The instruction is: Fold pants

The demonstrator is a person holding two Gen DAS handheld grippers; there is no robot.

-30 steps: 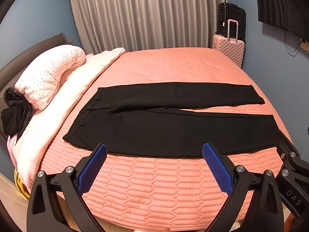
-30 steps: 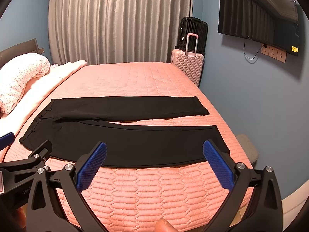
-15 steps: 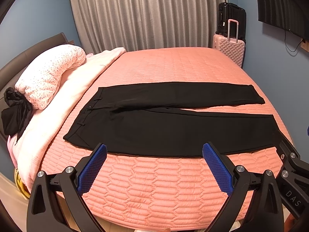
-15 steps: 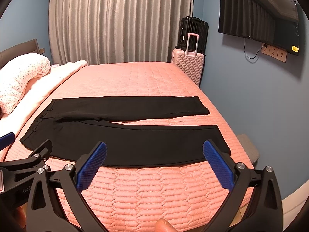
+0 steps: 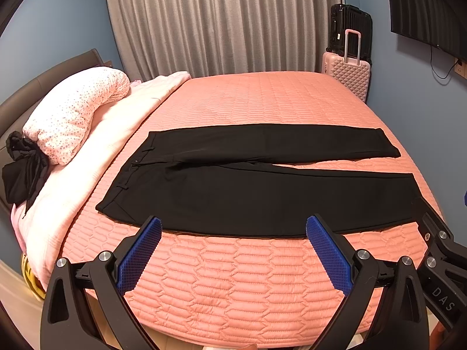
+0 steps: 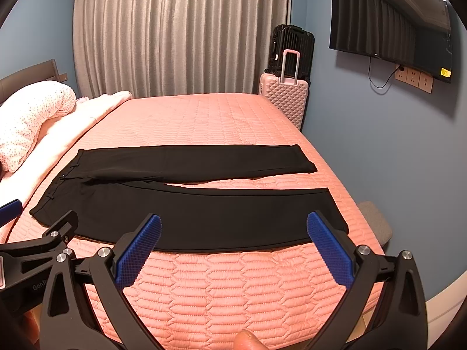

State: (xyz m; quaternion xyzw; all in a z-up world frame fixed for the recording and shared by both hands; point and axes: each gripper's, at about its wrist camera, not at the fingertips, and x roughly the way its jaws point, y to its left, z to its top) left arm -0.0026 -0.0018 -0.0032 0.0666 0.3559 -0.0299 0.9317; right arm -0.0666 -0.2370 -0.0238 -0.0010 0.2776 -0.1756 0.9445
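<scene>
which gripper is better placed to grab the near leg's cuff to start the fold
Right, probably. The right gripper hangs open with the near cuff just beyond its right finger, while the left gripper, also open, faces the pants nearer the waistband.

We see a bedroom with blue walls [image 6: 379,151] under warm indoor light. A grey curtain [image 6: 181,35] hangs closed across the far wall. The bed [image 6: 204,116] fills most of the room, covered by a quilted salmon-pink bedspread, with a grey headboard [image 5: 43,87] at the left. A spotted pink pillow [image 5: 76,110] and a pale pink blanket [image 5: 96,145] lie along that side. In the far corner a pink suitcase [image 6: 286,99] stands in front of a black suitcase [image 6: 292,46]. A dark television [image 6: 388,26] hangs on the right wall above wall sockets [image 6: 413,77].
</scene>
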